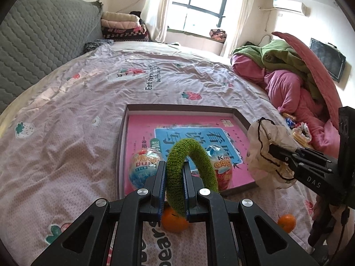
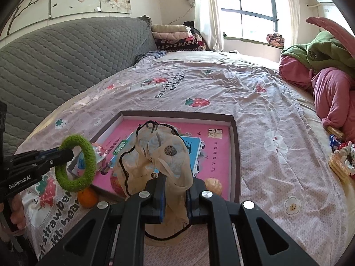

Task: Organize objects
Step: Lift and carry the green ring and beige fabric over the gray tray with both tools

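Green ring [image 1: 188, 173] pinched in left claw [image 1: 174, 177], upright, tray [image 1: 177, 108] just ahead at 12 o'clock; right claw [image 2: 175, 190] grips beige bag [image 2: 159, 155] over tray, approx. equally near.

You've got a fuzzy green ring [image 1: 188, 173] against the pink book cover with its blue panel [image 1: 155, 128], inside a brown-walled tray [image 1: 182, 107]. Your cloth bag [image 2: 155, 155] is beige with dark trim; pale pink strawberry-print bedsheet [image 1: 77, 115], two orange tangerines [image 1: 174, 221].
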The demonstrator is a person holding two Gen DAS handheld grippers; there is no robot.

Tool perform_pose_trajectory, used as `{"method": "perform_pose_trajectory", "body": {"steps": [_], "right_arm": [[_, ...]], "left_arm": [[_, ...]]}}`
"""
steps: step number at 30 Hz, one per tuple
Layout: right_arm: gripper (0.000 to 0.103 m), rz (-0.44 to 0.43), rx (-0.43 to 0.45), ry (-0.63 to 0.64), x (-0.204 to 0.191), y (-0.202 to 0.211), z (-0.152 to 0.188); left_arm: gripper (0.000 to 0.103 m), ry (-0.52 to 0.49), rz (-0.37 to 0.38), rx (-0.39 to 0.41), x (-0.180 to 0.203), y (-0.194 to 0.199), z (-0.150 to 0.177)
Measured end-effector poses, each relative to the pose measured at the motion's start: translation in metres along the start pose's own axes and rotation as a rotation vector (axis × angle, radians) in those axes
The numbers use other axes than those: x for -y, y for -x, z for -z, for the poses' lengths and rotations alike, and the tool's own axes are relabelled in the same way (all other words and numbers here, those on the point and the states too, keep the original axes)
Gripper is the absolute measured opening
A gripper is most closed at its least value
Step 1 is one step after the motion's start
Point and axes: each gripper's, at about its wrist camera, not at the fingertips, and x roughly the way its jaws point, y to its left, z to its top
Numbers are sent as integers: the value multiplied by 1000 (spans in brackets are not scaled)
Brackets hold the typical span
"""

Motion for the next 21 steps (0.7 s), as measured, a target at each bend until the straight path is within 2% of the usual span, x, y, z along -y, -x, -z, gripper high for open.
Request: {"method": "perform_pose_trajectory", "body": {"steps": [11,21], "right_arm": [[14,-1,13,-35,14,-9,-13],[14,21,30,-32,21,-16,-18]], "left_arm": [[13,-11,-3,-28,4,-22,-17],[13,-23,-51,10,0,-37,-37]]}}
